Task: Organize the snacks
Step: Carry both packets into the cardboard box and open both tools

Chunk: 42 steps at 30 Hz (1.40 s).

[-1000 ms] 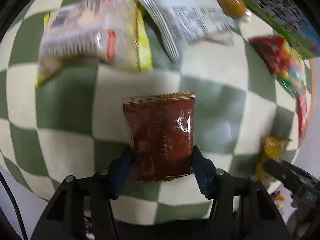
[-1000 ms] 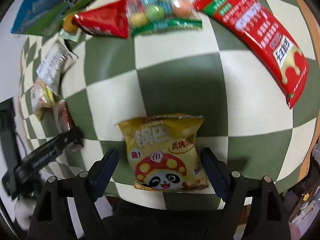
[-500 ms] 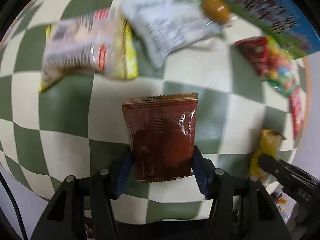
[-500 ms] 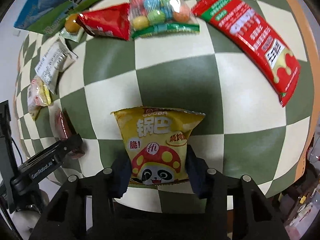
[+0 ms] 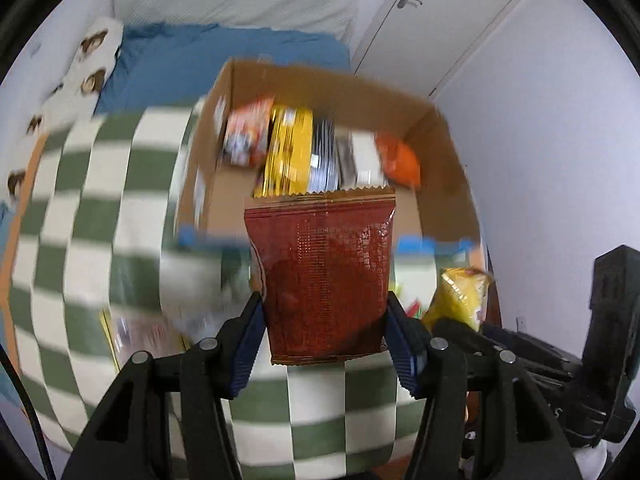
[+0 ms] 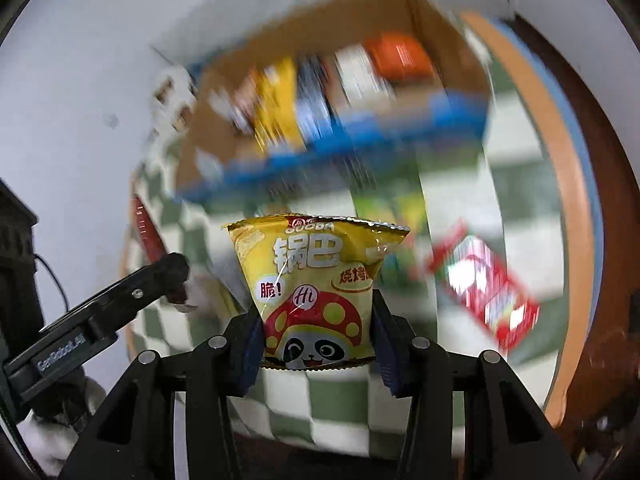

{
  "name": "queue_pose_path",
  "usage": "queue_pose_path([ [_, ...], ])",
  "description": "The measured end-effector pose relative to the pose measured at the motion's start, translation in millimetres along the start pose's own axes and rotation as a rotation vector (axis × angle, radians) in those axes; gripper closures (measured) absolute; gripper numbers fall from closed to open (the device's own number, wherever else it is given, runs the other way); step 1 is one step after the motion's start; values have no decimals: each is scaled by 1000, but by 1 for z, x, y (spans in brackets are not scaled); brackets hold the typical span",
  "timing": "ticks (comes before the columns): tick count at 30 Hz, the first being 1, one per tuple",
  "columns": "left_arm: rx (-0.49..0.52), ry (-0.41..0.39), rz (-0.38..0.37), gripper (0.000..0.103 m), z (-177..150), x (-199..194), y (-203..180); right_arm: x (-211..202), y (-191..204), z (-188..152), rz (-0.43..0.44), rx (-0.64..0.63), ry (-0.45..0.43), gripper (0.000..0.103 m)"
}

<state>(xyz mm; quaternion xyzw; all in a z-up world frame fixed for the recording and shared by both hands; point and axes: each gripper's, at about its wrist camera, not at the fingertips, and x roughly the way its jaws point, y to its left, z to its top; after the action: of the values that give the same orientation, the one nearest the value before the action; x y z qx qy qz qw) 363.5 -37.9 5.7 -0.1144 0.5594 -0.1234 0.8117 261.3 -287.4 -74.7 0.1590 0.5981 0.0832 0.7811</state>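
My left gripper (image 5: 325,338) is shut on a dark red snack packet (image 5: 322,272) and holds it up above the checkered table (image 5: 88,216). My right gripper (image 6: 318,338) is shut on a yellow panda snack bag (image 6: 316,288), also lifted; that bag shows at the right of the left wrist view (image 5: 460,296). Ahead stands an open cardboard box (image 5: 448,168) with several snack packs inside; it is blurred in the right wrist view (image 6: 208,128). The left gripper shows at the left of the right wrist view (image 6: 168,276).
A red snack pack (image 6: 484,292) lies on the table at the right. Other packets (image 5: 136,332) lie blurred below the left gripper. A bed with blue sheet (image 5: 224,60) and a white door (image 5: 440,12) are behind the box.
Both grippers have lifted their packets off the table and tilted up, so the views swing from the tabletop to the cardboard box. The right gripper closed on the yellow bag.
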Motion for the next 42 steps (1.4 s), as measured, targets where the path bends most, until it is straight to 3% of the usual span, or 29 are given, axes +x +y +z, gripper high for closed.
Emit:
queue_pose_path([
  [4,-7,34,35,48,45,9,3,-5,28,63,-27,-54,-84,53],
  [10,-71,202,54,48,88,75,28,33,44,135,-46,-69,-40,53],
  [16,-131,342,64,48,91,130,49,93,40,156,-79,-62,61,53],
  [24,-105,397,135,48,74,154,53,143,33,157,-97,-85,171,52],
  [25,-113,407,129,48,71,156,54,152,32,157,-96,-91,201,48],
  [27,-148,425,106,45,66,160,57,161,30,155,-95,-97,247,27],
  [28,-149,416,100,44,66,159,57,163,30,153,-99,-104,256,14],
  [29,-140,403,98,42,66,156,56,164,30,153,-107,-112,258,13],
  [36,-74,328,98,13,69,135,34,155,25,155,-163,-122,215,10],
  [42,-31,222,162,7,76,107,23,132,15,158,-213,-116,142,10],
])
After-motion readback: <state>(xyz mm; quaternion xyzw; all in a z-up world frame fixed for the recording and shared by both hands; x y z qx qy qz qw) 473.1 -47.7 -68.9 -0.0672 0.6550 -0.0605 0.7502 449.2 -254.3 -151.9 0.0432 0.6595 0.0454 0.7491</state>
